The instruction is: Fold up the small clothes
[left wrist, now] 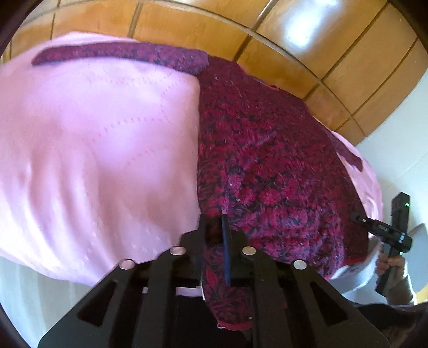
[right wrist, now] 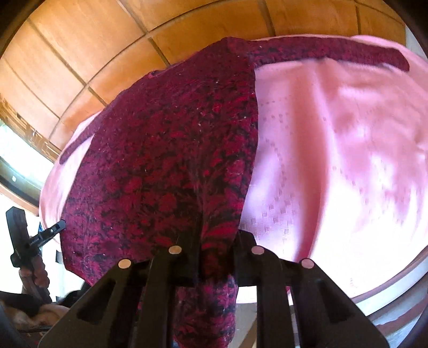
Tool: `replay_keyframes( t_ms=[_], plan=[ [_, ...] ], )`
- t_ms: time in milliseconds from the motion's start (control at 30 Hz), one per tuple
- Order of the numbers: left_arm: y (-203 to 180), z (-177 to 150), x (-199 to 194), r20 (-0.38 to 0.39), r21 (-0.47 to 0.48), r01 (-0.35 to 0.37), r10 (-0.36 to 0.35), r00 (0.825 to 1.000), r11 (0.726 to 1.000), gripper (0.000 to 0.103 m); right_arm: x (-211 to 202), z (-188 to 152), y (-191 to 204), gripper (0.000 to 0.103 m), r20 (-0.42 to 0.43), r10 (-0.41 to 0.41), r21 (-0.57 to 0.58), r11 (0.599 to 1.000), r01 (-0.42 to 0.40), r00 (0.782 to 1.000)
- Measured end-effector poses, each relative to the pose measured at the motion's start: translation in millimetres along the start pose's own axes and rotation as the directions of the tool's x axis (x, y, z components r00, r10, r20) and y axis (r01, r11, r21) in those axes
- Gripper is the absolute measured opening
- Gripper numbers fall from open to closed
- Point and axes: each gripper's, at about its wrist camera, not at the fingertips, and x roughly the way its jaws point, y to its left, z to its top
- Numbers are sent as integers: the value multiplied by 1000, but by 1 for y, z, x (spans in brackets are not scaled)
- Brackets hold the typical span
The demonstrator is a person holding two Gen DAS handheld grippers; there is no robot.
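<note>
A dark red and black knitted sweater (left wrist: 267, 150) (right wrist: 174, 150) lies spread on a pink bedspread (left wrist: 93, 133) (right wrist: 334, 160). One sleeve (left wrist: 120, 53) (right wrist: 334, 52) stretches out sideways along the far edge. My left gripper (left wrist: 214, 222) is shut on the sweater's near hem at its left corner, and knit bunches between and below the fingers. My right gripper (right wrist: 218, 235) is shut on the hem at the right corner, with a fold of knit hanging under it. Each gripper also shows in the other's view, at the opposite hem corner: the right gripper (left wrist: 359, 219) and the left gripper (right wrist: 60, 224).
Wooden panelled doors (left wrist: 200, 24) (right wrist: 80, 53) rise behind the bed. A hand (left wrist: 393, 265) holds the right gripper's handle beside the bed edge. Bright window light falls at the left of the right wrist view. The bedspread is bare beside the sweater.
</note>
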Motion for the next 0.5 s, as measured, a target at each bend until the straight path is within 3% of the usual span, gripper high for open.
replay_keyframes(
  t_ms=[67,133,167,200,333,500],
  plan=[
    [-7,12,-6,50,32,-16,14,999,999,14,-1,5,-1,19,-3,8,2,1000,-8,1000],
    [-13,25,-11,103,53,-17,12,995,998,32,-6,10,-6,32,4,2,0,1000,-2,1000],
    [-18,34,-12,139,56,-6,-2,990,998,45,-7,15,-8,33,14,1,14,1000,-1,1000],
    [-22,43,-11,164,56,5,-14,986,998,51,-8,20,-12,36,28,1,29,1000,-2,1000],
    [-44,66,8,186,90,26,-42,982,996,52,-22,48,-44,55,133,-16,148,989,-4,991],
    [-74,86,62,137,153,-7,-14,990,988,52,-33,90,-109,57,241,-68,351,936,-21,968]
  ],
)
